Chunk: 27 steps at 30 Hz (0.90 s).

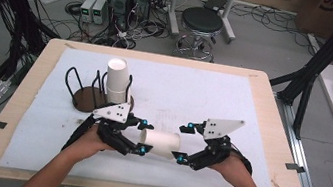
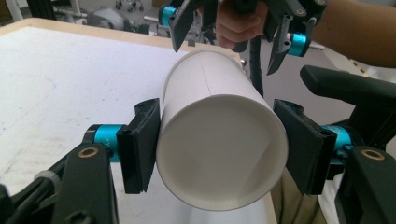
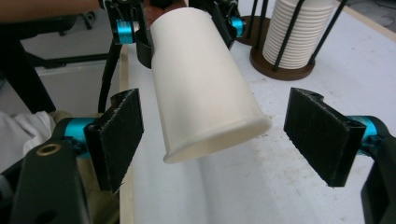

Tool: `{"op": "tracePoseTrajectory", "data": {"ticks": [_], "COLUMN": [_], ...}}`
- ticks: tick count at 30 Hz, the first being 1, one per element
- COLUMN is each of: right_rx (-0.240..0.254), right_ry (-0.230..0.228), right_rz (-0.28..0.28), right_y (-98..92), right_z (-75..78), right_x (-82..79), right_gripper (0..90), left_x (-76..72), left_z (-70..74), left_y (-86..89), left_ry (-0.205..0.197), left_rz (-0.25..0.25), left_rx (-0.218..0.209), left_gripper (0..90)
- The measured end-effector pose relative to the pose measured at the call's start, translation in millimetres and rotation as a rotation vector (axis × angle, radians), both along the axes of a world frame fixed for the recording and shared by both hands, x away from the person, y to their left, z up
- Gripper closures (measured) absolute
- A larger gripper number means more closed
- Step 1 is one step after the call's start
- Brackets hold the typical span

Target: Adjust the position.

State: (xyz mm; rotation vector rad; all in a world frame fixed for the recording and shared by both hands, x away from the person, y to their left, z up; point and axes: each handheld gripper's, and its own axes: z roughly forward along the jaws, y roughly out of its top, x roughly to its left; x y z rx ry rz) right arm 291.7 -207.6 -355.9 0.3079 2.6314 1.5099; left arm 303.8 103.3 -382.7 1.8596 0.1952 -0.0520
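Near the front edge of the table (image 1: 265,96), a white paper cup (image 1: 160,143) hangs on its side between the two grippers, clear of the white mat (image 1: 194,98). It is a plain tapered cylinder, matte and smooth, with a thin seam along its wall; one end is wider than the other.

From the left gripper view the left gripper (image 2: 219,149) clamps the cup (image 2: 219,140) near one end, its black pads (image 2: 140,144) pressed against opposite sides of the wall. From the right gripper view the right gripper (image 3: 229,135) stands wide, its rough black pads (image 3: 322,133) apart from the cup (image 3: 201,93) on both sides, the rolled rim (image 3: 219,140) lying between them without touching.

Behind the left hand stands a holder (image 1: 90,96): a round dark-brown base with thin black wire uprights. A stack of white cups (image 1: 117,80) sits inside those wires, ribbed by its many rims in the right gripper view. The mat looks soft and faintly scuffed; bare pale wood borders it.
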Motion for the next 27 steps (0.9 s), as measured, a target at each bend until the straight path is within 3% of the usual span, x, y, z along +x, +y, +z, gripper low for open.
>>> {"op": "tracePoseTrajectory", "data": {"ticks": [13, 16, 27], "right_rx": [0.073, 0.082, 0.105], "right_ry": [0.013, 0.025, 0.074], "right_rz": [-0.052, -0.051, -0.014], "right_y": [-17.8, -19.0, -12.8], "right_z": [-14.7, -19.2, -34.8], "right_x": [-4.1, -5.0, -6.5], "right_gripper": [19.9, 19.9, 19.9], "left_x": [-0.6, -1.5, -4.2], "left_z": [-7.8, -8.5, -8.5], "left_y": [10.3, 12.9, 13.8], "left_ry": [-0.023, -0.028, -0.033], "left_rz": [0.005, 0.001, -0.032], "left_rx": [-0.102, -0.135, -0.171], "left_gripper": [34.7, 34.8, 34.8]}}
